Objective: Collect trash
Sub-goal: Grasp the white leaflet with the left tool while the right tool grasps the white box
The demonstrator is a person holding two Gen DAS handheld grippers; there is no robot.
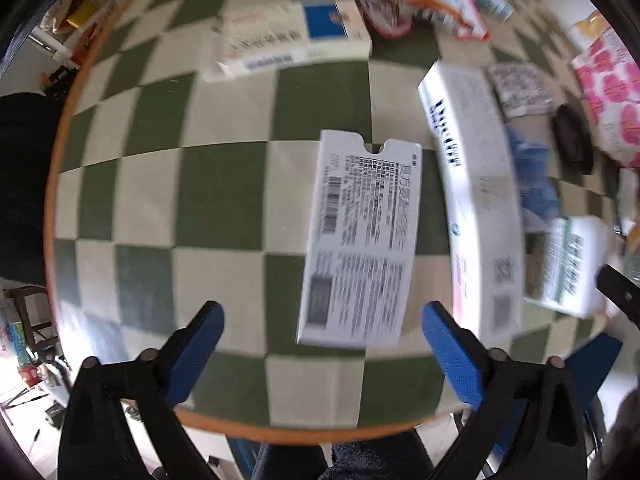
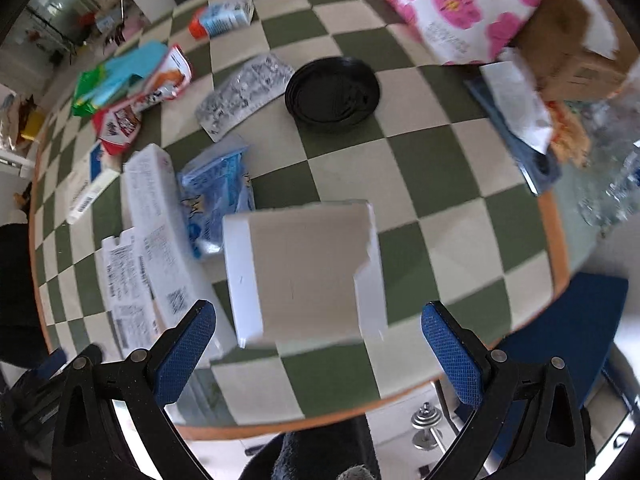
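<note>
Checkered table (image 1: 224,200) carries scattered packaging. Left claw (image 1: 320,360), spread and empty, faces a flattened medicine carton (image 1: 360,240) just ahead, long axis running away from it.

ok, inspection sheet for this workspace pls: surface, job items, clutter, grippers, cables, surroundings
Surface: round table, green-and-cream checked cloth, wooden rim.
Job's things: flat white carton in front of the left gripper; open white box in front of the right gripper; long white box; blue-labelled box; snack wrappers.
Clutter: black lid; floral bag; blue packet.
Grippers: both open, empty.
Cables: nothing seen.
Surroundings: blue chair; dumbbell on floor.
</note>
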